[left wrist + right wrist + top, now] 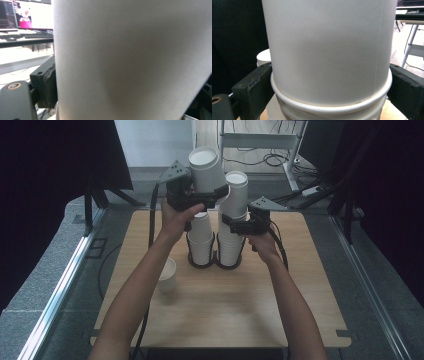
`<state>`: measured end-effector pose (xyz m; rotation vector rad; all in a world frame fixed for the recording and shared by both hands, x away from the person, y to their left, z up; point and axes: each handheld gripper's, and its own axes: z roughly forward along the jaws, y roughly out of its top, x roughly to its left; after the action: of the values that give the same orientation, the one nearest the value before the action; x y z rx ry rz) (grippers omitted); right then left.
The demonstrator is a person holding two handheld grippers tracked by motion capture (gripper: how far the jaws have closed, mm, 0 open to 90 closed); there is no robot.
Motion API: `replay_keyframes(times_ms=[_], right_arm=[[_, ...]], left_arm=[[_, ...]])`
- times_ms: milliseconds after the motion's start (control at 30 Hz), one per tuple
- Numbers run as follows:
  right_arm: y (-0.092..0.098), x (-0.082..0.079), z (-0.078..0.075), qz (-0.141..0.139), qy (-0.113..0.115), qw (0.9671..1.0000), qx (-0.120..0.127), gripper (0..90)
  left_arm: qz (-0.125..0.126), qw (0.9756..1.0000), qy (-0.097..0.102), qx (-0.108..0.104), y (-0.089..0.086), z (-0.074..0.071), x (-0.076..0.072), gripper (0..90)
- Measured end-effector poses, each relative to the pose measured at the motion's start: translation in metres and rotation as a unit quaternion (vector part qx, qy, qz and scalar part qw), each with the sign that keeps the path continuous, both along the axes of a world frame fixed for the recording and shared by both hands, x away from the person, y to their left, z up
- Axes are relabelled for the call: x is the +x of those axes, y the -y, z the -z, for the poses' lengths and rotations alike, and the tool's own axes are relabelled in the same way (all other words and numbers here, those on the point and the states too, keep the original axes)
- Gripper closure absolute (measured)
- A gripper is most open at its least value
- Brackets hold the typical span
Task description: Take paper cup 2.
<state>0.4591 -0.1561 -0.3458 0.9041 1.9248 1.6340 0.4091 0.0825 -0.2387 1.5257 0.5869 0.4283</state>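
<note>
Two stacks of white paper cups stand in a black double holder (202, 265) at the table's middle. My left gripper (209, 195) is shut on a single white cup (206, 167), held tilted above the left stack (201, 240). In the left gripper view that cup (130, 60) is pressed against the left pad (46, 82); the other jaw is hidden behind it. My right gripper (234, 224) is shut on the right stack (234, 200) partway up. In the right gripper view both fingers (254, 92) flank the stack (329, 50) at a cup rim.
A lone white cup (167, 276) stands upright on the wooden table (260, 310), left of the holder and near the left forearm. The left stack's rim (263, 57) shows beyond the right gripper's left jaw. Black curtains, cables and table legs lie beyond the far edge.
</note>
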Motion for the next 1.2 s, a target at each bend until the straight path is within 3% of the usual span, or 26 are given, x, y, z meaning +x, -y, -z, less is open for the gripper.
replay_keyframes(times_ms=[600, 1200], right_arm=[[-0.001, -0.001, -0.001, 0.003, 0.000, 1.0000, -0.003, 3.1], [0.001, -0.005, 0.000, 0.009, 0.001, 0.9999, -0.006, 3.0]], left_arm=[[0.024, 0.9996, -0.013, 0.009, 0.003, 0.045, -0.022, 12.7], [0.035, 0.9991, -0.018, 0.018, 0.000, 0.073, -0.043, 12.7]])
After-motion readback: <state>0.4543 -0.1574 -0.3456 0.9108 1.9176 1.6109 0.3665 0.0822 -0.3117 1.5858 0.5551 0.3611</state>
